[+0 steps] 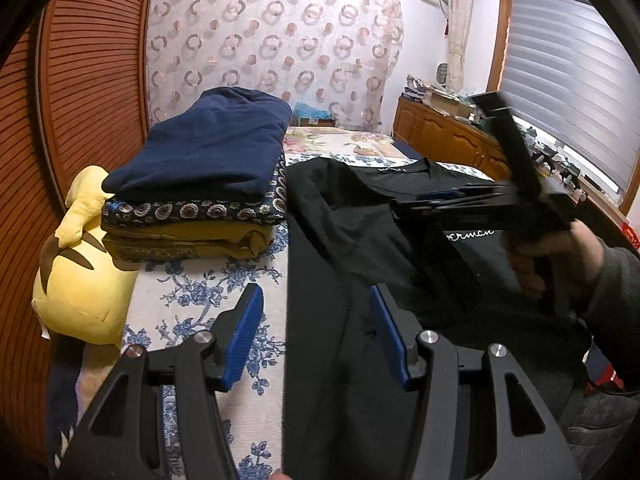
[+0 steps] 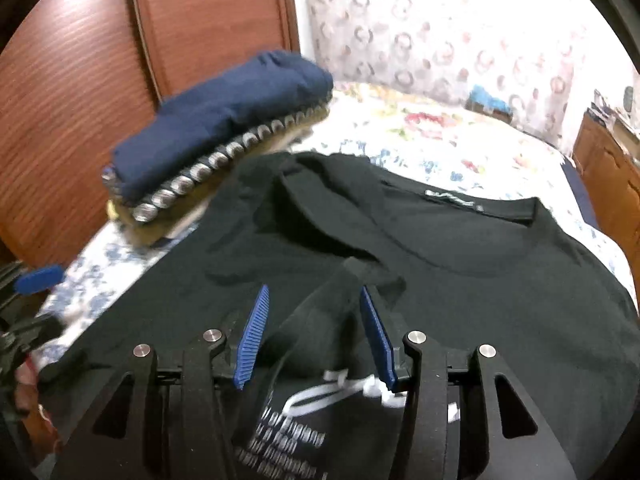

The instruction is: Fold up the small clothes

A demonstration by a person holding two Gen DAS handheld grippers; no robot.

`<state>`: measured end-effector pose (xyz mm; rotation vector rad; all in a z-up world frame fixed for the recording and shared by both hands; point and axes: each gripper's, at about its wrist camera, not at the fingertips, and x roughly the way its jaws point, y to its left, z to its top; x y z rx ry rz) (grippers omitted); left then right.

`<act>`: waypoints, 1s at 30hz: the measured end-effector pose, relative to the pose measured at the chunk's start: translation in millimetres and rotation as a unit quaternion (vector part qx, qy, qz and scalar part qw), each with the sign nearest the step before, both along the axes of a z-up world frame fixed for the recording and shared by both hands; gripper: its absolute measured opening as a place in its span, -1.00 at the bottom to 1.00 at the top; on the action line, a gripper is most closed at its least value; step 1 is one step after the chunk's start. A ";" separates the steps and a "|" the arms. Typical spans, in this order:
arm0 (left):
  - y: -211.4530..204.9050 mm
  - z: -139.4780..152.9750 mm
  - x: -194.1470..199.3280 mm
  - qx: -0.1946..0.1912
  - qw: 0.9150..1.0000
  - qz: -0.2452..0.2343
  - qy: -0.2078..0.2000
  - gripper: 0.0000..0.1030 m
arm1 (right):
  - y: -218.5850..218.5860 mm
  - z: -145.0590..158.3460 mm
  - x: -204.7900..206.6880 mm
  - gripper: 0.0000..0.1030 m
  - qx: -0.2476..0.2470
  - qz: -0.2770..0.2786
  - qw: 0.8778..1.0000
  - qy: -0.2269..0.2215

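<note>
A black T-shirt [image 1: 344,248] with white lettering lies on the bed, its left sleeve folded inward; it fills the right wrist view [image 2: 460,264]. My left gripper [image 1: 316,300] is open and empty above the shirt's left edge. My right gripper [image 2: 312,300] is open above the folded sleeve, a little over the print; no cloth is pinched. In the left wrist view the right gripper [image 1: 408,204] shows blurred, held by a hand over the shirt's chest.
A stack of folded clothes [image 1: 204,184], navy on top, sits on the bed's left and shows in the right wrist view [image 2: 224,120]. A yellow plush [image 1: 80,280] lies beside it. A wooden headboard [image 1: 80,100], a wooden cabinet [image 1: 444,136] and a floral bedsheet [image 1: 192,288] surround.
</note>
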<state>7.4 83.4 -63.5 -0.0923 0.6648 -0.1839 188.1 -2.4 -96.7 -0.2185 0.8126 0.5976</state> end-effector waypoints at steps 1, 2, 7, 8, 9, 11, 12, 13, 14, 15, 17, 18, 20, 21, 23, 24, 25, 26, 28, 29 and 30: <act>-0.6 -0.4 0.2 0.000 1.000 0.000 0.000 0.05 | 5.1 -4.6 5.7 -0.07 -0.021 -0.006 1.000 -0.007; -0.9 -0.9 0.2 -0.001 1.000 -0.001 0.001 0.05 | 8.4 -8.8 10.1 -0.07 -0.036 -0.009 0.999 -0.012; -4.9 -2.3 0.7 -0.002 1.000 -0.006 0.002 0.06 | 4.2 -19.8 22.0 -0.74 -0.061 -0.017 0.998 -0.012; -5.2 -2.3 1.1 -0.002 1.000 -0.006 0.002 0.06 | 0.4 -19.1 20.0 -0.86 -0.063 -0.011 0.998 -0.014; -5.6 -2.3 1.2 -0.001 1.000 -0.006 0.003 0.05 | -3.7 -18.3 18.4 -0.89 -0.062 -0.009 0.998 -0.015; -5.8 -2.4 1.3 -0.003 1.000 -0.006 0.002 0.05 | -16.1 -16.1 15.5 -0.91 -0.053 -0.020 0.998 -0.015; -6.0 -2.4 1.5 -0.003 1.000 -0.005 0.002 0.06 | -27.3 -14.7 12.3 -0.91 -0.047 -0.030 0.998 -0.016; -6.3 -2.5 1.7 -0.004 1.000 -0.005 0.001 0.06 | -35.9 -14.0 10.0 -0.91 -0.043 -0.036 0.998 -0.016; -6.5 -2.8 2.0 -0.004 1.000 -0.005 0.001 0.06 | -42.3 -12.8 7.2 -0.91 -0.042 -0.043 0.998 -0.018; -6.9 -2.9 2.2 -0.004 1.000 -0.005 0.002 0.06 | -52.1 -11.2 4.6 -0.91 -0.039 -0.054 0.998 -0.020; -7.1 -2.3 2.3 -0.002 1.000 -0.006 0.001 0.06 | -67.7 -8.0 3.0 -0.90 -0.028 -0.068 0.997 -0.020; -8.4 -1.4 3.3 -0.001 1.000 -0.006 0.001 0.06 | -76.0 -5.3 1.0 -0.73 -0.024 -0.074 0.997 -0.023; -11.5 1.3 5.9 0.002 1.000 -0.008 -0.001 0.06 | -89.2 -0.8 -3.3 -0.48 -0.028 -0.089 0.995 -0.033; -13.4 3.1 8.4 0.004 1.000 -0.011 -0.001 0.06 | -96.9 1.8 -4.6 -0.44 -0.025 -0.094 0.995 -0.033; -17.5 6.5 14.7 0.012 1.000 -0.015 -0.002 0.06 | -110.8 6.5 -5.1 -0.31 -0.020 -0.101 0.994 -0.032; -19.2 8.0 18.8 0.015 1.000 -0.018 -0.002 0.06 | -119.5 8.8 -6.5 -0.24 -0.018 -0.103 0.994 -0.033; -22.3 10.1 23.5 0.017 1.000 -0.021 -0.002 0.06 | -125.8 9.6 -7.6 -0.21 -0.015 -0.103 0.994 -0.033; -26.2 12.7 29.6 0.019 1.000 -0.022 -0.001 0.06 | -135.8 10.8 -8.4 -0.20 -0.011 -0.104 0.994 -0.031; -30.9 16.4 41.9 0.024 0.999 -0.026 0.003 0.06 | -147.5 10.7 -7.3 -0.20 -0.011 -0.101 0.994 -0.026; -33.8 18.2 48.2 0.028 0.999 -0.028 0.006 0.06 | -152.4 9.8 -7.6 -0.20 -0.015 -0.100 0.994 -0.027; -38.0 20.7 56.3 0.033 0.999 -0.032 0.005 0.06 | -158.4 7.8 -6.6 -0.20 -0.023 -0.100 0.994 -0.028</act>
